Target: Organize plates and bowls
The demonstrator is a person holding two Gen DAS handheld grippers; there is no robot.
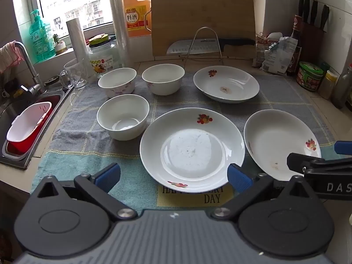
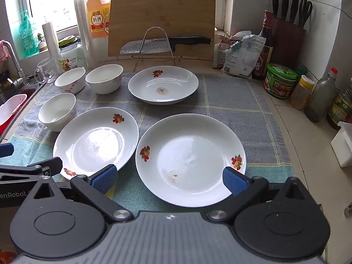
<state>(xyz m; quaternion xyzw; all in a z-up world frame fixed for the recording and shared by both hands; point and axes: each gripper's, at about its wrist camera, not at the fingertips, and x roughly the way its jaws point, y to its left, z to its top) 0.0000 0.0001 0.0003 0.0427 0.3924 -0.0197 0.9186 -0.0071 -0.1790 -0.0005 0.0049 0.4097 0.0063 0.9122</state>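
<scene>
Both tongs, left and right, are held released (nothing grasped) above plates on the desk.

Three shallow white ceramic plates w/ red fruit prints, upright, apart, two near, one far, three white ceramic bowls upright, clustered at left, all on checked cloth

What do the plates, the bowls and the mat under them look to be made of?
Plates: likely glazed ceramic; glossy white, window glare, printed fruit decals. Bowls: seemingly the same glazed ceramic; shiny white walls, two with faint pink flowers. Mat: woven cloth, probably terry towel; matte, fuzzy, checked.
</scene>
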